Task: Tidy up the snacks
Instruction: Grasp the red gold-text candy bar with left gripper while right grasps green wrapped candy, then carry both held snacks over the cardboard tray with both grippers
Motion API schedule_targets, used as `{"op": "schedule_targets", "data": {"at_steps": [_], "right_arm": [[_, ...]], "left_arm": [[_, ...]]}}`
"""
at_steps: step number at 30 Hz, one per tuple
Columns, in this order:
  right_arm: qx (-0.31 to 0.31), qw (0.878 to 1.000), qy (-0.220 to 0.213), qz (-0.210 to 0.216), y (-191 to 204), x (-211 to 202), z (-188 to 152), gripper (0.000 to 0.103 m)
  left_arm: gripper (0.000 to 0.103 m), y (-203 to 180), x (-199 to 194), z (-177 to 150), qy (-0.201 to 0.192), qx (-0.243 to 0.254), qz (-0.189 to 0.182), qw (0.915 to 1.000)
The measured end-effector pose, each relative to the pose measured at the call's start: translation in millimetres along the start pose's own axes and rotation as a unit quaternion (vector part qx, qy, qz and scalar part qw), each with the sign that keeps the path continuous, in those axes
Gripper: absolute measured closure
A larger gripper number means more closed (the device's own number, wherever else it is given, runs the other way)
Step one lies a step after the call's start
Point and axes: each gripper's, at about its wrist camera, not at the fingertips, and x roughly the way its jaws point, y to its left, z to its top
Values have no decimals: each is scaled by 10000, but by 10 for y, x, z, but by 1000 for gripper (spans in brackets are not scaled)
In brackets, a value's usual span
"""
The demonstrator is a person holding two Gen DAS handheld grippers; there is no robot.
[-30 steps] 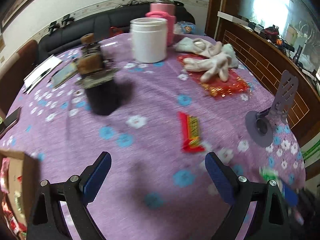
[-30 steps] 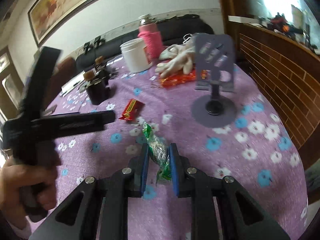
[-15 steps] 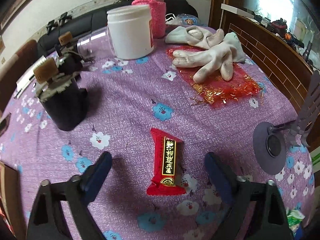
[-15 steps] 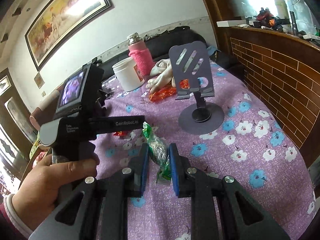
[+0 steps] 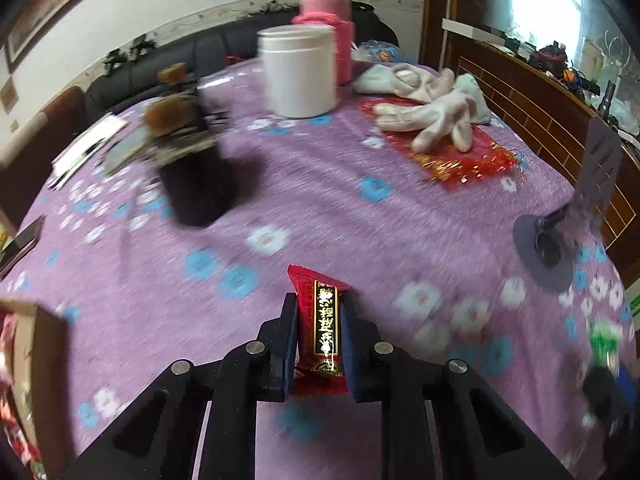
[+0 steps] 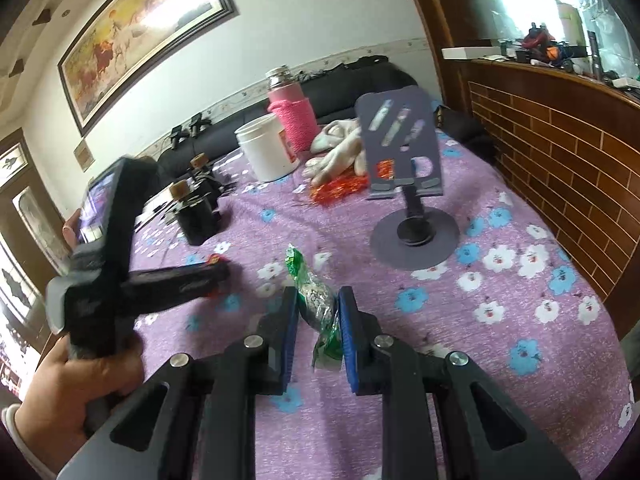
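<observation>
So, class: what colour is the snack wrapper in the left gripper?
Red wrapper with a black-and-gold label; clearest in the left wrist view.

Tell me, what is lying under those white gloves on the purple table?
A shiny red and gold packet lies under the pale white gloves, spreading out toward the camera on the purple flowered tablecloth. The part beneath the gloves is covered, so its full shape stays hidden.
</observation>
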Motion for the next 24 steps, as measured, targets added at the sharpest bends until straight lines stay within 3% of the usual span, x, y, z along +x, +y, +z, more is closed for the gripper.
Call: {"op": "schedule_targets", "data": {"at_steps": [13, 24], "right_arm": [[-453, 9972, 396, 452, 764, -58, -290, 84], [-991, 9916, 400, 729, 1499, -292, -438, 84]], "left_arm": [[84, 780, -929, -667, -506, -464, 403, 9968], [83, 1215, -1604, -1005, -1013, -727, 556, 9906]]}}
